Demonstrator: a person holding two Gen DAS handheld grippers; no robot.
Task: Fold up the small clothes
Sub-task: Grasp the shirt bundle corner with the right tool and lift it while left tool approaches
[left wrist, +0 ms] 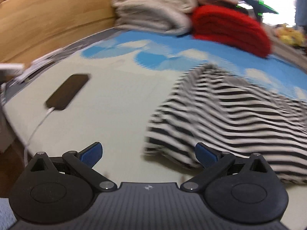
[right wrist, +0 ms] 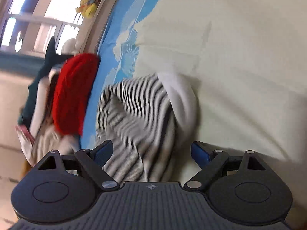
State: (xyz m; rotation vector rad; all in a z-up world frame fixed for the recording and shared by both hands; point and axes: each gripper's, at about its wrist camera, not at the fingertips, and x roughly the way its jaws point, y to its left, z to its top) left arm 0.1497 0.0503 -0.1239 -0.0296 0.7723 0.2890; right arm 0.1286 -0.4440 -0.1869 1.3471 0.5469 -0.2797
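Observation:
A black-and-white striped garment (left wrist: pixel 226 113) lies crumpled on the pale bed cover (left wrist: pixel 115 105), right of centre in the left wrist view. My left gripper (left wrist: pixel 148 154) is open and empty, its right finger at the garment's near edge. In the right wrist view the striped garment (right wrist: pixel 134 118) lies bunched with a white part folded over its right side. My right gripper (right wrist: pixel 151 152) is open just above it, with cloth between the fingers but not clamped.
A black phone (left wrist: pixel 67 92) on a white cable lies at the left. A folded red knit (left wrist: pixel 232 28) and a beige folded stack (left wrist: pixel 153 9) sit at the far edge. The red knit (right wrist: pixel 73 94) and a yellow plush toy (right wrist: pixel 88 2) show at the right wrist view's left.

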